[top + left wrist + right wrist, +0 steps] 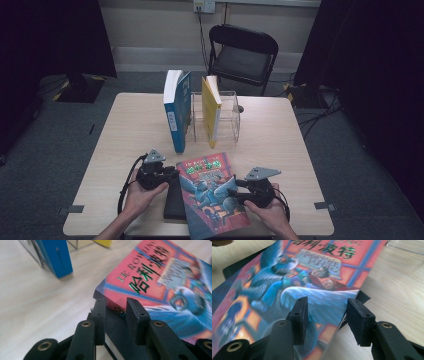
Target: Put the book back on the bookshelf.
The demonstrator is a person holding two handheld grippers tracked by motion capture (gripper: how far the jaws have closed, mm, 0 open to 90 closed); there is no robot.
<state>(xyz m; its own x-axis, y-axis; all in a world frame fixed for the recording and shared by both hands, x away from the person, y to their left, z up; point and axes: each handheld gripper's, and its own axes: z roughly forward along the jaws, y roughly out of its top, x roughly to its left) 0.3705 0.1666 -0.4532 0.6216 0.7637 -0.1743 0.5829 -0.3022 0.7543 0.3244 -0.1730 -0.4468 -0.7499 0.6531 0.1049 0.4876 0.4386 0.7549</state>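
We note the red illustrated book [212,192] at the near edge of the worktop [280,150], lying tilted atop a black book [175,202]. Left gripper [170,176]: jaws apart, at the book's left corner, either side of its edge. Right gripper [234,192]: jaws apart, straddling the book's right edge. Farther back, a blue book [177,110] stands upright beside a clear rack [227,117] holding a yellow book [211,110].
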